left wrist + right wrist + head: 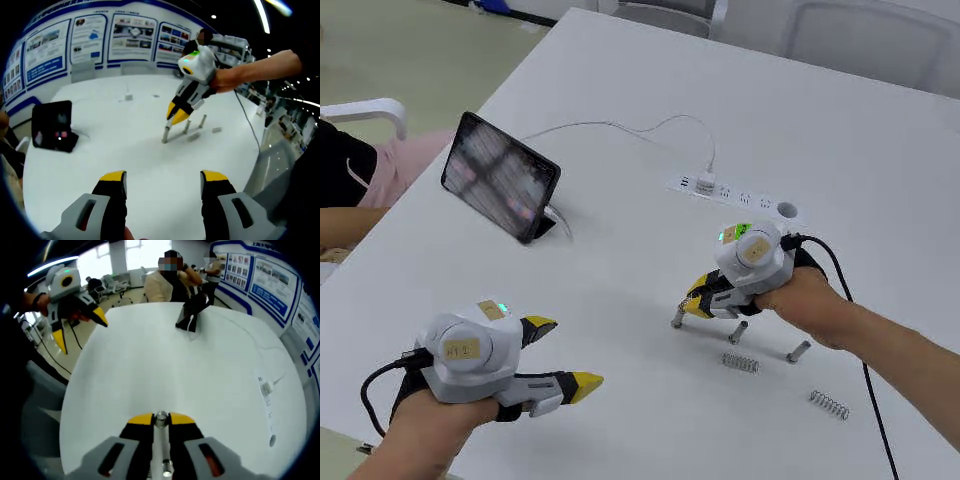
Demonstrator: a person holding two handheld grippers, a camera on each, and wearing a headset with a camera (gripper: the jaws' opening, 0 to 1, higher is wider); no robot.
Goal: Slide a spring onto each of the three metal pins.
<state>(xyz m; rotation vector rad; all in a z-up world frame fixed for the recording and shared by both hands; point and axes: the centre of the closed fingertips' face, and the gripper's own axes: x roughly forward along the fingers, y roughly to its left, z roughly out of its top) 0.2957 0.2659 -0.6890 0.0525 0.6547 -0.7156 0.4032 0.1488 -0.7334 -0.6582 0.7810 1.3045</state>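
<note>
Clamping stiff pin point(162, 445) in my right gripper point(695, 298); left gripper point(164, 177) gapes empty; spring point(740, 362) likely light, squashy, so pinch one end.

A broad white surface point(620, 100) has grey chairs point(860, 40) at its far edge and pale green floor point(410, 50) to the left. Blue-and-white posters point(85, 40) line a wall point(140, 63), a strip light point(261, 15) glows overhead, and windows point(134, 255) shine bright.

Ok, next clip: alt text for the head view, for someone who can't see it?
The right gripper clamps one metal pin on a white table, with two more pins and two loose springs beside it. The left gripper is held open at the near left; a propped tablet and a power strip sit farther back.
</note>
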